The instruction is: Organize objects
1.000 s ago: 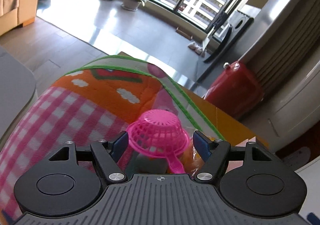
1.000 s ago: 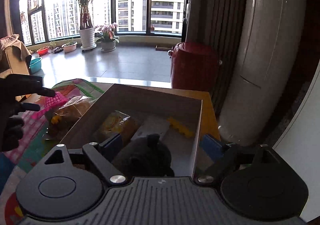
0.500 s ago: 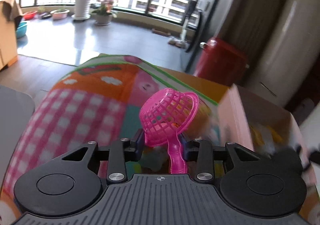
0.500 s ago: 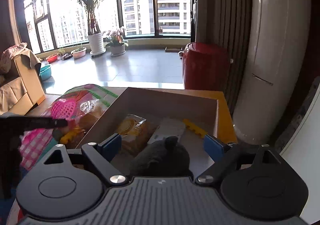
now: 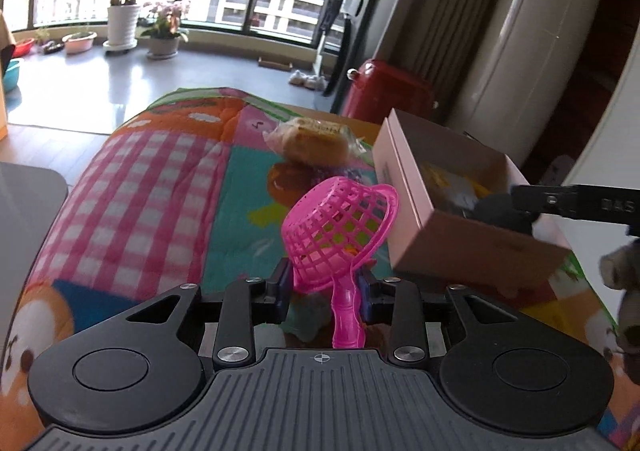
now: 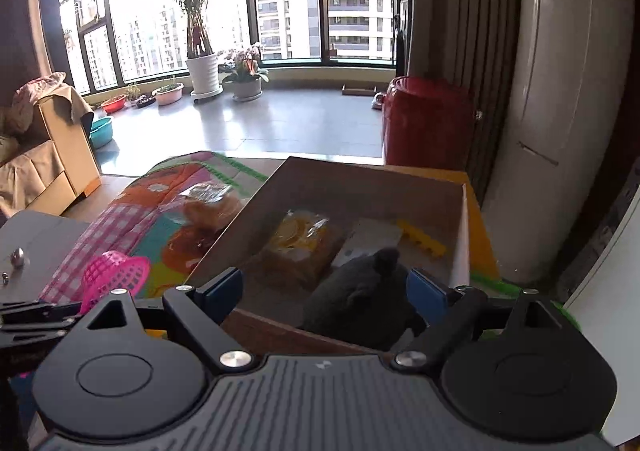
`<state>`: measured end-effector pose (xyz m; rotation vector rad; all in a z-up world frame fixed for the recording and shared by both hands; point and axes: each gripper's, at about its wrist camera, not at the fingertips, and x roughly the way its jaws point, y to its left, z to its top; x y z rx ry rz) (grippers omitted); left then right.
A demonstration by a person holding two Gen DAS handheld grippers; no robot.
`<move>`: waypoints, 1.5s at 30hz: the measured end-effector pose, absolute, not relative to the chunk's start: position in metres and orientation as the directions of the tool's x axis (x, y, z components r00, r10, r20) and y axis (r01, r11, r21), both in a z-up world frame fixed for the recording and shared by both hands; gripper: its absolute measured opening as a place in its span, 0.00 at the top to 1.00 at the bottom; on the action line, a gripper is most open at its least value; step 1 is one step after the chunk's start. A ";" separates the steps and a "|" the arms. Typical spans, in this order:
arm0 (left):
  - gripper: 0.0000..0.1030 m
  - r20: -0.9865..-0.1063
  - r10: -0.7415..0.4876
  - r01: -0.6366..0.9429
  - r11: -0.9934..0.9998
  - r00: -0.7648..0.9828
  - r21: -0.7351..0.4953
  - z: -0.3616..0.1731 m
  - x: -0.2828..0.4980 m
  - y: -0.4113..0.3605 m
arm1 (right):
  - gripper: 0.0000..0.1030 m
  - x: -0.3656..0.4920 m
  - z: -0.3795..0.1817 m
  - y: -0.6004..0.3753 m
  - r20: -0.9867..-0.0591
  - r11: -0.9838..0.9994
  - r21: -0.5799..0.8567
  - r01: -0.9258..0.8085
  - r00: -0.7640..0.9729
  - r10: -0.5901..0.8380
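My left gripper (image 5: pixel 325 293) is shut on the handle of a pink toy strainer (image 5: pixel 340 227), held above the colourful mat (image 5: pixel 160 179), left of the cardboard box (image 5: pixel 424 227). The strainer also shows in the right wrist view (image 6: pixel 114 273). My right gripper (image 6: pixel 326 293) is open wide over the box's near wall (image 6: pixel 280 331), with a dark grey plush toy (image 6: pixel 364 299) between its fingers, touching the right one. Inside the box lie a wrapped bread (image 6: pixel 300 247), a white packet (image 6: pixel 372 239) and a yellow piece (image 6: pixel 420 239).
A wrapped bun (image 5: pixel 314 143) lies on the mat left of the box. A red bin (image 6: pixel 428 123) and a large white appliance (image 6: pixel 560 111) stand behind the table. A grey table (image 6: pixel 36 247) is at the left.
My left gripper closed on the strainer, lifted it and swung right toward the box. My right gripper stayed open over the box with the plush toy between its fingers.
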<state>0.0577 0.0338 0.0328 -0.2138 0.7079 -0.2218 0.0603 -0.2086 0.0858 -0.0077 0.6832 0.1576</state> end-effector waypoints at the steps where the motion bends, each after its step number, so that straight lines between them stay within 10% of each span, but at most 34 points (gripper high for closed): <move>1: 0.66 -0.618 -0.275 0.129 0.954 0.737 -0.271 0.034 0.054 0.037 | 0.13 0.058 0.084 -0.207 -0.634 0.988 0.044 -0.148 0.760 0.142; 36: 0.88 -0.623 -0.268 0.052 0.938 0.735 -0.343 0.042 0.045 0.083 | 0.12 0.008 0.014 -0.079 -0.738 0.897 0.116 -0.426 0.568 0.365; 40: 0.88 -0.630 -0.256 0.039 0.941 0.733 -0.337 0.041 0.049 0.083 | 0.41 0.008 0.017 -0.076 -0.743 0.893 0.050 -0.448 0.581 0.333; 45: 0.87 -0.650 -0.259 0.032 0.940 0.715 -0.339 0.034 0.054 0.081 | 0.41 0.001 0.021 -0.115 -0.753 0.913 0.013 -0.408 0.597 0.277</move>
